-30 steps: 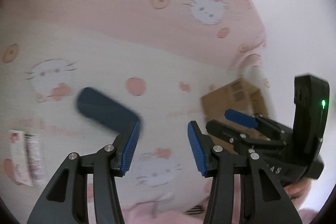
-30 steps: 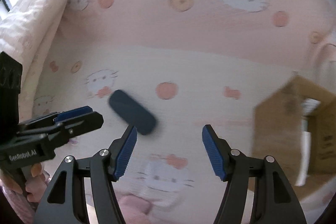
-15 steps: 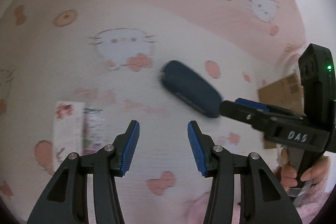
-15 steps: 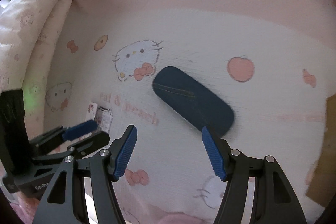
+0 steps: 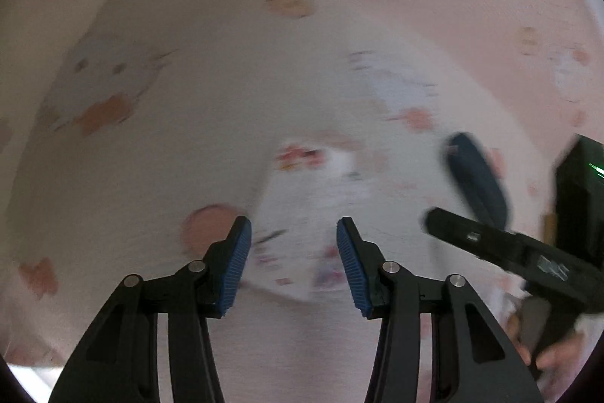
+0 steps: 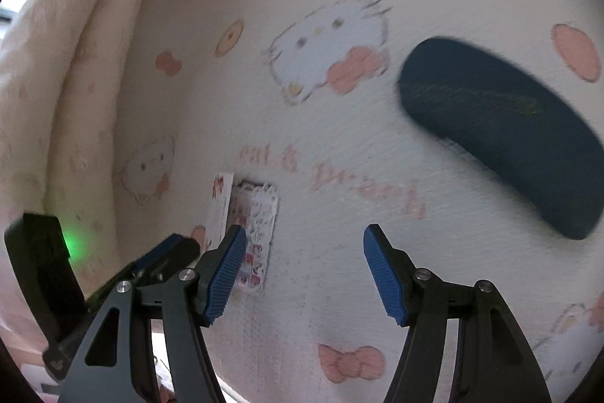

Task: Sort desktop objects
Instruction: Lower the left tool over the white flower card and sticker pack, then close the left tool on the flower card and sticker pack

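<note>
Pink-and-cream printed bedsheet (image 6: 339, 146), cat-face and peach motifs; it carries every item listed here.

Item one: dark navy glasses case (image 6: 502, 135), oblong, lying flat up and to the right of the right gripper (image 6: 304, 270). In the left wrist view it lies at the right, just beyond the right gripper's fingers.

Item two: flat sticker sheet (image 5: 317, 210), white with small coloured prints, lying directly ahead of the left gripper (image 5: 292, 261).

Jaws, left: spread but closing, nothing yet between the pads. Jaws, right: spread, empty.

Handling note, our judgement: the sheet is thin and the bedding soft, so we would bring the left gripper down over one edge, press lightly into the fabric, then pinch. We would shift the right gripper towards the case and span its short width, not its length.
</note>
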The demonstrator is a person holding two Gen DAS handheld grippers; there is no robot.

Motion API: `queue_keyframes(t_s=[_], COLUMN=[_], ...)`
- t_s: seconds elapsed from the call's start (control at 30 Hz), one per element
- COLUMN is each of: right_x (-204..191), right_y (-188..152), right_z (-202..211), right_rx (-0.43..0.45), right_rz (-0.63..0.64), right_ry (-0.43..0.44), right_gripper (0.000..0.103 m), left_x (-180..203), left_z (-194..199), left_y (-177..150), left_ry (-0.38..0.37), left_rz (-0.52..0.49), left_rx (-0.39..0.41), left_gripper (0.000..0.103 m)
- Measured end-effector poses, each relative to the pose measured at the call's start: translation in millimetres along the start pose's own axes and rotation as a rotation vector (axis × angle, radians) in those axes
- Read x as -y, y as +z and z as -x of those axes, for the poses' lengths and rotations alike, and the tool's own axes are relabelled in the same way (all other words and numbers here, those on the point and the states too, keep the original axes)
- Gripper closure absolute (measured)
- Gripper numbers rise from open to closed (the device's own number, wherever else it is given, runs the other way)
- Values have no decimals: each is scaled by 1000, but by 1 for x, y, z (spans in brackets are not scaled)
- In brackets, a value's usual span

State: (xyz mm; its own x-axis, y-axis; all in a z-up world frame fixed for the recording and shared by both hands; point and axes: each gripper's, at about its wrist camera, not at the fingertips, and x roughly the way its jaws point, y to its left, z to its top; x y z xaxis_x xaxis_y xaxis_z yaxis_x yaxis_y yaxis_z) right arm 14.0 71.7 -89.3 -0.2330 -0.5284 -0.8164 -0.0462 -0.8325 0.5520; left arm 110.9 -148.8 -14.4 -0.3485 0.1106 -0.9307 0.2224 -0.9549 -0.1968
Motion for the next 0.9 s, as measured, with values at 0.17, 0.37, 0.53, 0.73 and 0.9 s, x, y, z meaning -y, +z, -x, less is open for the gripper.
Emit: queue_keyframes(t_s=[0.17,0.37,0.53,0.73,0.9], right_x=[-12,-14,-11,-22,-32], right_y=[-11,-13,-10,-12,-13], right_z=[-18,-31,-34,-37,-46], right_rx=[-12,-4,20,66,84], right_rz=[4,-15,-27,29,78], right_ry=[29,75,111,98,88], right_gripper=[40,40,40,39,61], left_x=[-7,-22,-30,-26,-23], left_z=[-5,-13,-15,-20,-23], left_y=[-4,-3,-4,-3,-3], left_ry=[5,-39,-71,-85,-115], left_rz=[16,92,150,129,124], left_rx=[13,-3,19,29,17], left_gripper=[59,59,64,78,81])
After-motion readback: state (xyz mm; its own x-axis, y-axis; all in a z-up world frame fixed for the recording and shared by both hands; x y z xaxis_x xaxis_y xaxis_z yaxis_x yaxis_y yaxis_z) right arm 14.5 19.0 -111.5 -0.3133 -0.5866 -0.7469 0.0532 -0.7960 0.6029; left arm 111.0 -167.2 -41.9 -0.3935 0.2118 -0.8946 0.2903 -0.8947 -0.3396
